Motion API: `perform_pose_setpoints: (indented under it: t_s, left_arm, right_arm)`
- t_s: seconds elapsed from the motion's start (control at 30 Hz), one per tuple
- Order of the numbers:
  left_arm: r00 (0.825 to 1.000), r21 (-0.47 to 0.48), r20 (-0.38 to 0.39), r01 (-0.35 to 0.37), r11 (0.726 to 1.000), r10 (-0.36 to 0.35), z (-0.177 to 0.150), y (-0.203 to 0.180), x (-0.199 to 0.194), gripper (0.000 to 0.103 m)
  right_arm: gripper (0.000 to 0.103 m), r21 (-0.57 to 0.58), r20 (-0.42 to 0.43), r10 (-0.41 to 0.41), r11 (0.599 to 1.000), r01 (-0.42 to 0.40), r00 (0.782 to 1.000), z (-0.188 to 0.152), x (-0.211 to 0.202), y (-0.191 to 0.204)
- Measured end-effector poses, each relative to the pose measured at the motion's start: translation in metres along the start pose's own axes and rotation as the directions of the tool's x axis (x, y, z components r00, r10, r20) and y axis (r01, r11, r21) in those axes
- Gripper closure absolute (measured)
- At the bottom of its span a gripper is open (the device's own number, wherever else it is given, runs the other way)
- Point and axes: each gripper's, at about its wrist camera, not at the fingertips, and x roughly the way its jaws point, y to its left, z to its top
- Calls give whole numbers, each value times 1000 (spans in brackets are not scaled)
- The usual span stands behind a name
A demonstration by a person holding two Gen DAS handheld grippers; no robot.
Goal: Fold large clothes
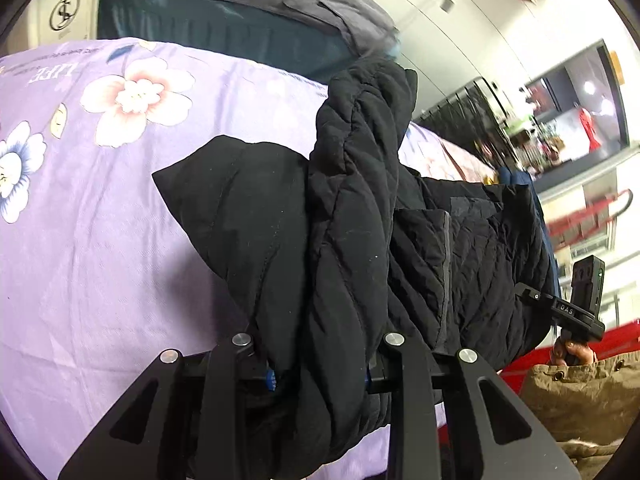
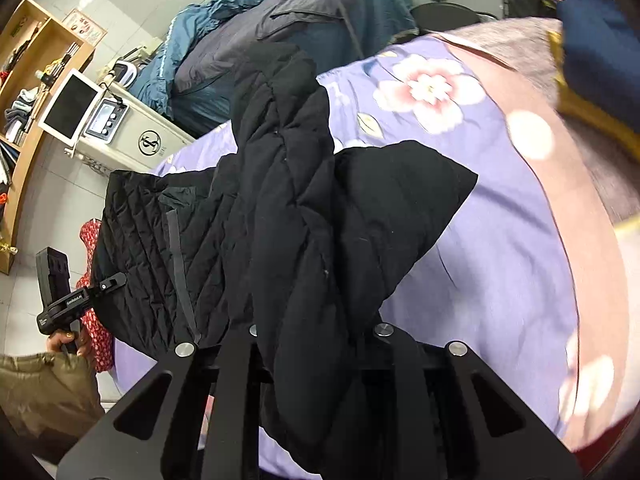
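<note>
A black quilted jacket (image 1: 348,216) lies bunched on a purple flowered bedsheet (image 1: 100,208). My left gripper (image 1: 320,376) is shut on a thick fold of the jacket, which drapes over and hides its fingertips. My right gripper (image 2: 316,364) is likewise shut on a fold of the same jacket (image 2: 288,216), fingertips hidden by the cloth. The right gripper also shows at the far right of the left wrist view (image 1: 576,308), and the left gripper at the far left of the right wrist view (image 2: 68,300), each at the jacket's edge.
A pile of grey and teal coats (image 1: 248,8) lies beyond the sheet (image 2: 500,240). A white appliance (image 2: 136,136) with a tablet (image 2: 70,108) stands beside the bed, wooden shelves (image 2: 28,80) behind. Something navy with yellow trim (image 2: 592,60) lies at the right.
</note>
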Motion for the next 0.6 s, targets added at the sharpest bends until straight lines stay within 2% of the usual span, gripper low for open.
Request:
perform_pose_setpoints:
  t_s: [0.07, 0.17, 0.33, 0.43, 0.6]
  left_arm:
    - [1000, 21, -6, 4, 1000, -4, 1, -10, 4, 76]
    - [1000, 61, 5, 1, 998, -2, 16, -29, 6, 76]
    - [999, 188, 36, 23, 982, -30, 47, -88, 10, 76]
    - [995, 214, 50, 77, 974, -90, 74, -133, 21, 76]
    - [975, 399, 129, 114, 910, -179, 126, -272, 46, 76]
  right_arm:
    - [84, 12, 6, -9, 1000, 9, 1000, -11, -7, -5]
    - [85, 17, 13, -12, 1000, 11, 1000, -9, -13, -8]
    - [86, -22, 99, 6, 1000, -4, 995, 19, -51, -16]
    - [86, -40, 149, -4, 999, 10, 989, 41, -83, -34]
    - [86, -23, 281, -3, 1000, 10, 960, 85, -171, -104]
